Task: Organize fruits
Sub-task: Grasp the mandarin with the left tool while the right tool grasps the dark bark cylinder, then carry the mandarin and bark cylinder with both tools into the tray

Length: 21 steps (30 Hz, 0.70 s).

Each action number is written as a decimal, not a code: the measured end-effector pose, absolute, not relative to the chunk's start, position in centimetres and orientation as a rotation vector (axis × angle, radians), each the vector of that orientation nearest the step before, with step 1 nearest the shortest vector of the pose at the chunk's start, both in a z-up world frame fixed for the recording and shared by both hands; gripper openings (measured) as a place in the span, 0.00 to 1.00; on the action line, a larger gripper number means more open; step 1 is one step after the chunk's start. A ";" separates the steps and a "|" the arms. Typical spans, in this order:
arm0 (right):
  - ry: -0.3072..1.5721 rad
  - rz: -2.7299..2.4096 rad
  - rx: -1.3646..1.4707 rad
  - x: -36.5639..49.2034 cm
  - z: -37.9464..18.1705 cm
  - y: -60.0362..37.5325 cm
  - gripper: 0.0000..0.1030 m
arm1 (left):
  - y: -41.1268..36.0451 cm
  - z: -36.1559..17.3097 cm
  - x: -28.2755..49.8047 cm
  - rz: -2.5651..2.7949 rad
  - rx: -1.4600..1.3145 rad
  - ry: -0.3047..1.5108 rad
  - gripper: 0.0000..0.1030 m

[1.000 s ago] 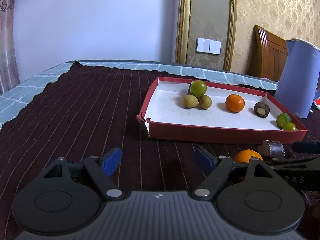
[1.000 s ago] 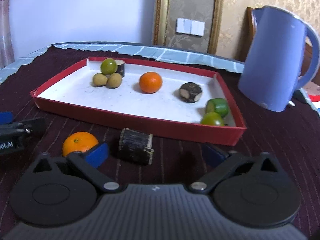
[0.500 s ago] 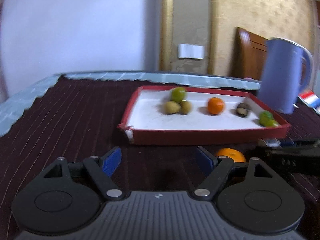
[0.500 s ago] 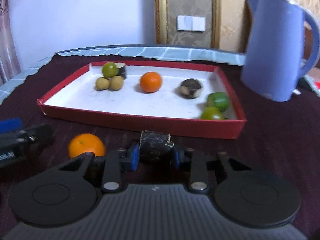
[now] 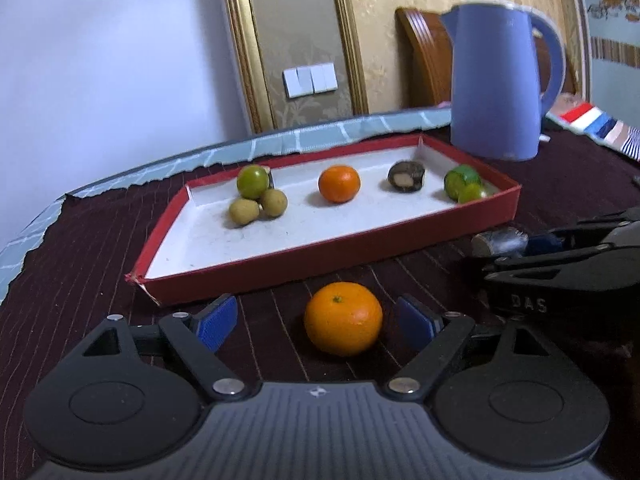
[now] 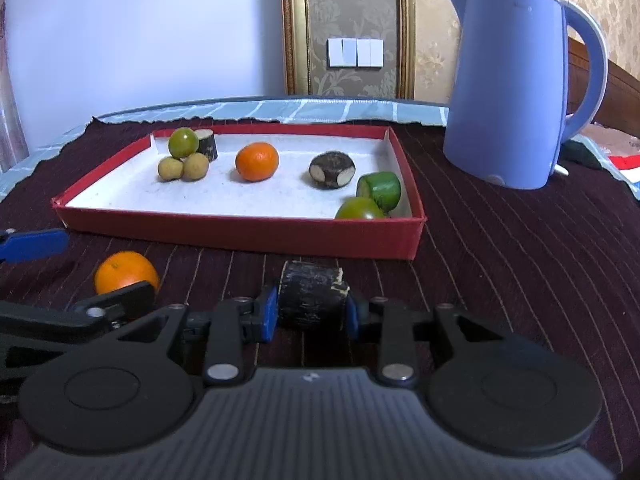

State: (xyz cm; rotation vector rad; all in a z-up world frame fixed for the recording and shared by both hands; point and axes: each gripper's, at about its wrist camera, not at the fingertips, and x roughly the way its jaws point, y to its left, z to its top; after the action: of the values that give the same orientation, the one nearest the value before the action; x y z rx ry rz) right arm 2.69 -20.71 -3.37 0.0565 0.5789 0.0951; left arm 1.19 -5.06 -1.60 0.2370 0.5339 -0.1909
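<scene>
A dark striped tablecloth (image 6: 520, 280) covers the table; at its far side stand a blue kettle (image 6: 516, 88), at about 1 o'clock in the right wrist view, and a red tray (image 6: 240, 236) with a white floor, at 12 o'clock. The tray holds a green fruit atop two yellowish ones beside a dark stub, an orange, a dark peeled chunk and two green pieces, all well apart from both tongs. Outside the tray, just beside its near wall, lie two items. The loose orange (image 5: 343, 318) sits on the cloth between the blue pads of the left tongs (image 5: 318, 322), nearer the right pad, touching neither; these jaws are opening, wide and empty. The dark chunk (image 6: 312, 294) is clamped between the pads of the right tongs (image 6: 310, 314), which are drawn in tight on its sides. Judged next step: lift the chunk clear of the tray wall towards 12 o'clock before releasing. For the orange, centre the pads on its widest girth and close gently, since a round fruit may roll away.
</scene>
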 end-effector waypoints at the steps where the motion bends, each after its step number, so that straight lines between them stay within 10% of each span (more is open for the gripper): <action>1: 0.576 0.093 0.049 2.6 -3.4 -20.6 0.30 | -5.1 -1.7 1.3 -0.183 0.236 0.535 0.84; 7: 0.572 0.088 0.043 2.5 -3.4 -20.5 0.30 | -4.8 -1.9 2.3 -0.189 0.191 0.591 0.77; 12: 0.572 0.086 0.044 2.5 -3.4 -20.5 0.30 | -5.4 -2.1 2.3 -0.222 0.197 0.601 0.40; 21: 0.562 0.080 0.040 2.3 -3.2 -20.4 0.30 | -5.5 -1.7 2.2 -0.213 0.185 0.606 0.39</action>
State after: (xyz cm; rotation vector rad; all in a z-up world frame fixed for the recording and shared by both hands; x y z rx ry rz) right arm 2.27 -20.38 -3.19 0.0396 0.5618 0.0797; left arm 2.21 -5.48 -1.74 0.1845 0.6061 -0.2126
